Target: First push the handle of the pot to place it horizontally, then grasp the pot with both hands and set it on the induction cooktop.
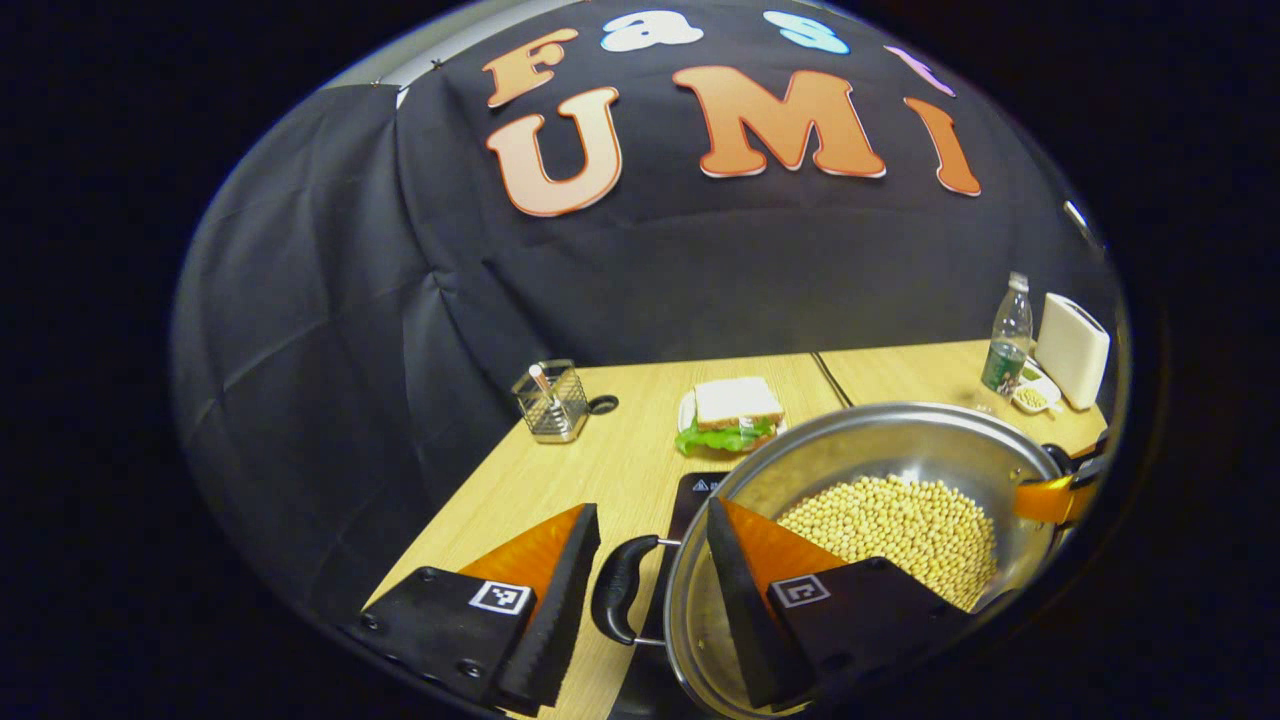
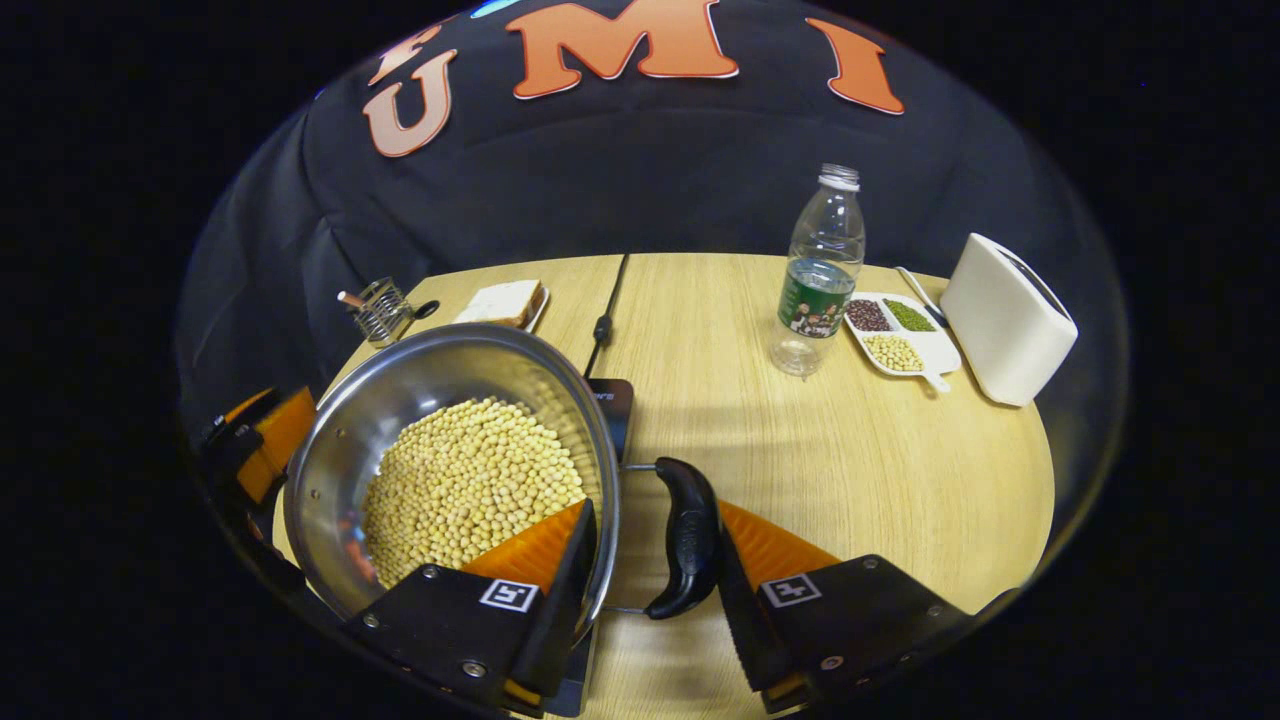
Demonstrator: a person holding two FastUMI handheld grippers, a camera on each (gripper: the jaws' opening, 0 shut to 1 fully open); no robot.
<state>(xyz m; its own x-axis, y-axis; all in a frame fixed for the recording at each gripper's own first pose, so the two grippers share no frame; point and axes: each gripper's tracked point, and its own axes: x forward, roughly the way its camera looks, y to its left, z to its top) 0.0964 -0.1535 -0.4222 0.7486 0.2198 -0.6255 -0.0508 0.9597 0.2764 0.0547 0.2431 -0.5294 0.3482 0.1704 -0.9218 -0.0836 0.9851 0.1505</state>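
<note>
1 round steel pot [image 2: 340,440] of yellow beans sits over the black induction cooktop [image 2: 614,405]. 2 hand-held grippers, left [image 1: 650,580] and right [image 2: 655,560], each straddle rim and 1 black handle, jaws apart; bare wooden surface [image 2: 850,470] rightward.

Black-draped booth, pale wood tabletop

Creased black cloth wall [image 2: 640,190] hangs behind the tabletop [image 2: 800,460]; a dark seam, perhaps a cable, runs from its far edge; soft light gleams toward its right edge.

Pot [image 2: 340,440]: polished steel, glossy inside wall
Pot handle [image 2: 685,535]: black plastic, smooth, slight sheen
Table [image 2: 800,450]: wood-grain top, matt
Bottle [image 2: 822,270]: clear plastic
Toaster [image 2: 1005,320]: smooth white plastic casing
Booth wall [image 2: 650,170]: black cloth, creased
</note>
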